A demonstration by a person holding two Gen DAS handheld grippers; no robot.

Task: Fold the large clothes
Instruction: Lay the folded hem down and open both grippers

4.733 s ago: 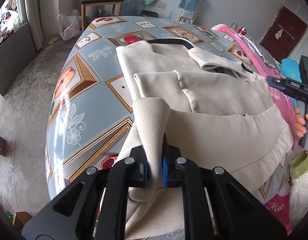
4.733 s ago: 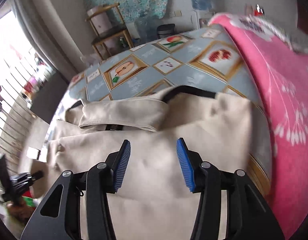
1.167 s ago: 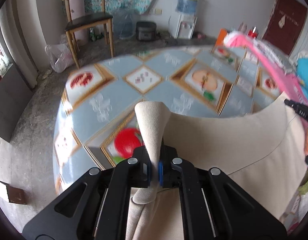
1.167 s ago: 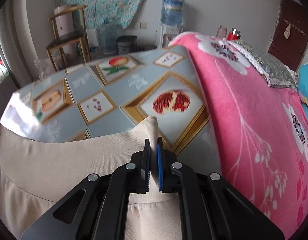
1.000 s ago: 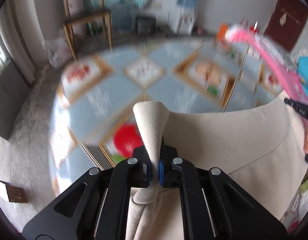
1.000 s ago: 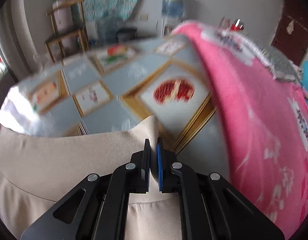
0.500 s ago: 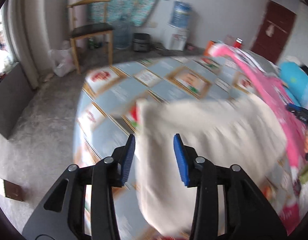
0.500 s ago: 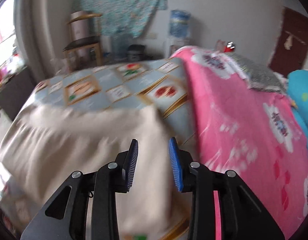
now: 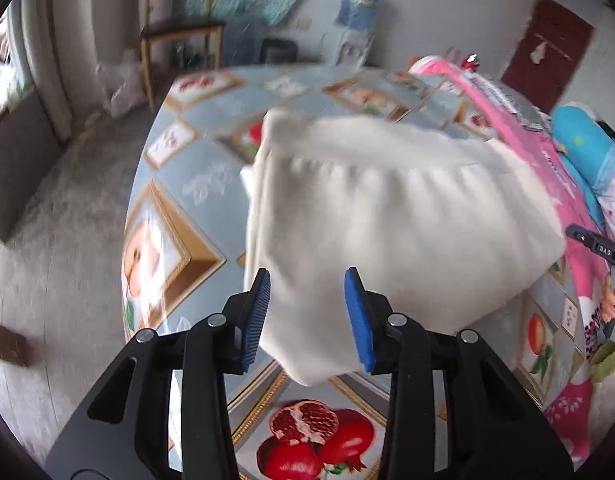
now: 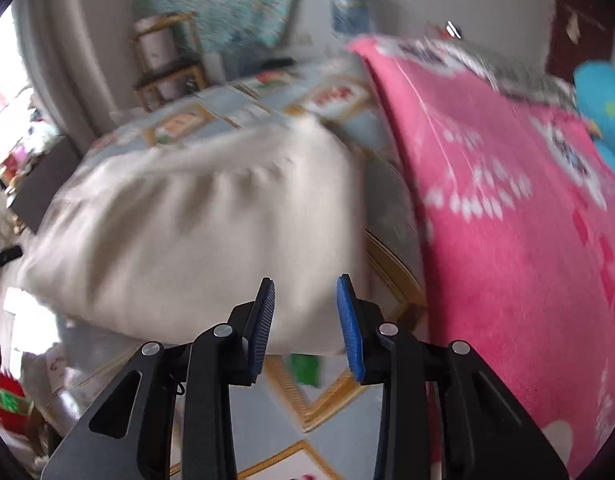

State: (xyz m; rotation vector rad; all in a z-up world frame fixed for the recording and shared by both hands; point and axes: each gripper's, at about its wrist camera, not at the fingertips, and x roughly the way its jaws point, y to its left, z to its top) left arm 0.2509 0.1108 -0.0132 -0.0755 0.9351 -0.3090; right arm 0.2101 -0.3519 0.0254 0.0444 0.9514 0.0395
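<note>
The cream garment (image 9: 387, 220) lies folded in a thick rectangle on the blue fruit-print table (image 9: 179, 184). My left gripper (image 9: 307, 280) hovers over the fold's near left corner. Its jaws are closing slightly, and the pads press on no cloth. In the right wrist view the same garment (image 10: 187, 232) fills the left half. My right gripper (image 10: 306, 284) is open above its near right corner, and the blue pads (image 10: 349, 320) are bare. The right gripper's body (image 9: 595, 244), held by a hand, shows at the right edge of the left wrist view.
A pink flowered blanket (image 10: 507, 220) covers the table's right side, with a blue cushion (image 9: 587, 156) beyond it. A wooden chair (image 9: 175, 36), a water dispenser (image 9: 355, 20) and a dark door (image 9: 547, 52) stand by the far wall. Bare floor (image 9: 59, 216) lies to the left.
Both grippers held the garment's hem pinched a second ago. They have let go and drawn back and up, and the garment has dropped into a folded rectangle on the table.
</note>
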